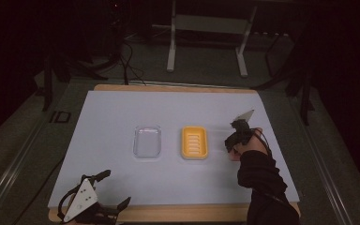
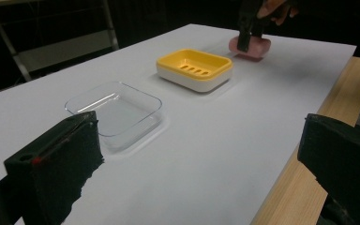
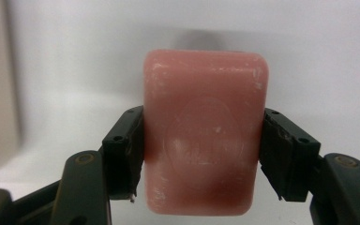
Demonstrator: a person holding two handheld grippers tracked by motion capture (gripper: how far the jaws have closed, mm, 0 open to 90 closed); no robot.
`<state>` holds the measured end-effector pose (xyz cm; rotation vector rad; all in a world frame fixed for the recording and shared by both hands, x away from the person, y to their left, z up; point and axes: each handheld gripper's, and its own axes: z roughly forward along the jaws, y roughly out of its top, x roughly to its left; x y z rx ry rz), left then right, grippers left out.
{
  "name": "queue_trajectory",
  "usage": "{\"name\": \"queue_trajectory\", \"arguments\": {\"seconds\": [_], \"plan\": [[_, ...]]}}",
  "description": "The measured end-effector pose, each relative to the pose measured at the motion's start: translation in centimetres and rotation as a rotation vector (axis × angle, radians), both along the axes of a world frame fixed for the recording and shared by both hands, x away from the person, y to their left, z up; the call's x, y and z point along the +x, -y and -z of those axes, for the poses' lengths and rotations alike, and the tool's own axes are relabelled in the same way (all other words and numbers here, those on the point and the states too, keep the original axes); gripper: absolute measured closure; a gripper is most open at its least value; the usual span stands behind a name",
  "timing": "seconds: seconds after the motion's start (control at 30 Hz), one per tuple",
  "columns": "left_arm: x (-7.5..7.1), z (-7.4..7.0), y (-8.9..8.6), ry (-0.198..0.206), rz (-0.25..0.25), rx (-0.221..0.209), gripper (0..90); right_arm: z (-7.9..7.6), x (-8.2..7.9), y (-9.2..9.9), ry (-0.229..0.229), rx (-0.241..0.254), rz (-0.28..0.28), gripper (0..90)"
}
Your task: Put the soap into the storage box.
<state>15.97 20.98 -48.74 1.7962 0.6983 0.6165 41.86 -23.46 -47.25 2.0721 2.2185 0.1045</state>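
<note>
A pink soap bar [image 3: 205, 131] lies on the white table sheet, and my right gripper [image 3: 201, 154] is shut on it, one pad pressed against each long side. From above, the right gripper [image 1: 236, 136] points down just right of the yellow soap dish [image 1: 194, 142]. In the left gripper view the pink soap bar [image 2: 257, 48] lies beyond the yellow soap dish [image 2: 195, 68], under the right gripper [image 2: 248, 33]. My left gripper [image 1: 104, 193] rests at the table's near left edge, open, nothing between its jaws. A clear plastic lid [image 1: 147, 141] lies left of the dish.
The white sheet [image 1: 108, 117] covers a wooden table whose bare edge [image 2: 304, 154] runs along the near side. Metal stand legs [image 1: 171, 51] and cables lie on the dark floor beyond the far edge.
</note>
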Motion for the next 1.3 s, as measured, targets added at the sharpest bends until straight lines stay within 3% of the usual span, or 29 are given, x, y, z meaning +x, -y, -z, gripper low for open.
{"name": "queue_trajectory", "arguments": {"seconds": [0.27, 0.67, 1.3], "plan": [[0.0, 0.0, 0.0, 0.0, 0.001, 0.0, 0.2, -2.0, 0.4, -0.5, 0.012, 0.0, -0.012, 37.5], [0.0, 0.0, 0.0, -0.001, 0.001, -0.002, 0.2, -3.5, 0.5, -2.2, 0.015, 0.006, -0.032, 37.5], [0.0, 0.0, 0.0, -0.002, 0.006, -0.005, 0.2, -4.5, 0.5, -6.6, 0.022, 0.023, -0.087, 37.5]]}}
